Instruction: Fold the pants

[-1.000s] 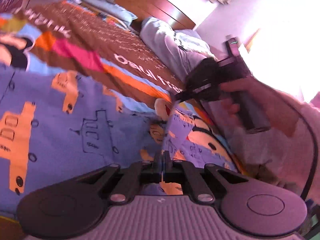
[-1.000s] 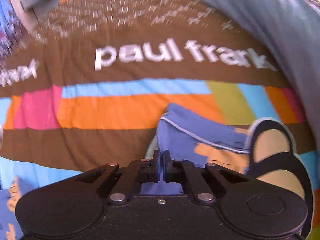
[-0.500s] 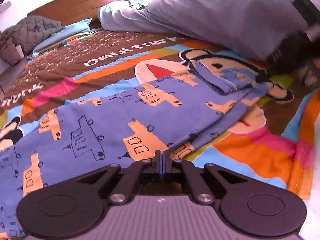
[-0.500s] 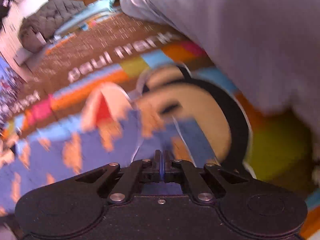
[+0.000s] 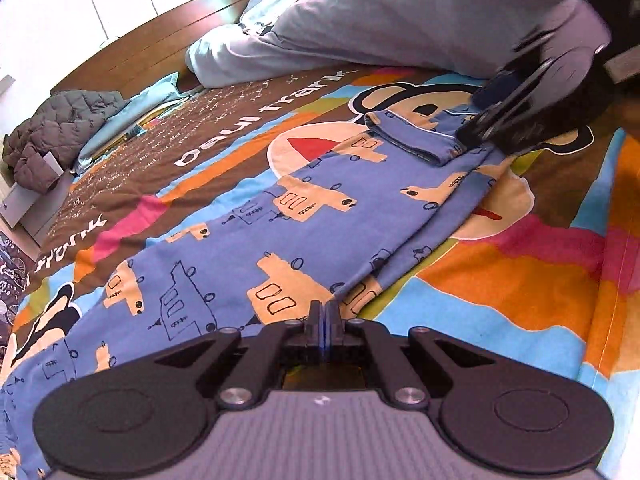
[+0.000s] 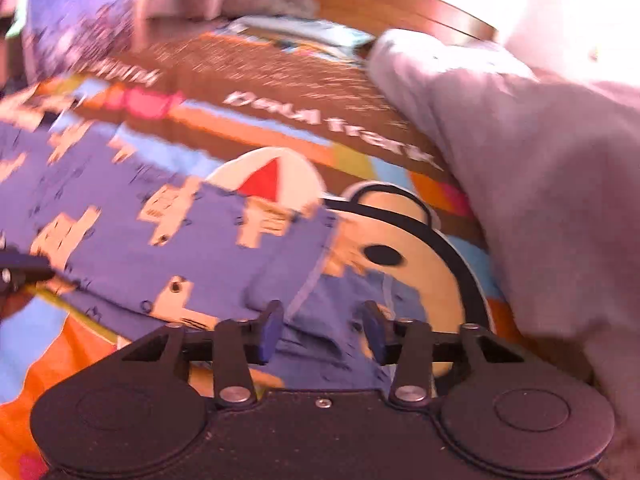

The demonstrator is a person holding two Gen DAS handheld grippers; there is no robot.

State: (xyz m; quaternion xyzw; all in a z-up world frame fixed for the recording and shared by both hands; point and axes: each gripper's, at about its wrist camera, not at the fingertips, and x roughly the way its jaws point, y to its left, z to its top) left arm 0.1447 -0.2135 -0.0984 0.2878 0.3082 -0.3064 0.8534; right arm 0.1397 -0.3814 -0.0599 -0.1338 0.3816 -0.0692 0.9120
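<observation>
The pants (image 5: 256,248) are soft matt printed cloth, the bedspread (image 5: 500,280) a fuzzier fleece (slightly napped); the headboard (image 5: 160,48) is glossy wood, the quilted jacket (image 5: 52,128) puffy.

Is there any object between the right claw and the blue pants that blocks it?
Nothing visible does. The right claw is opening with the pants fabric directly between and under its fingers, on the bedspread. The grey duvet lies to the side, apart.
</observation>
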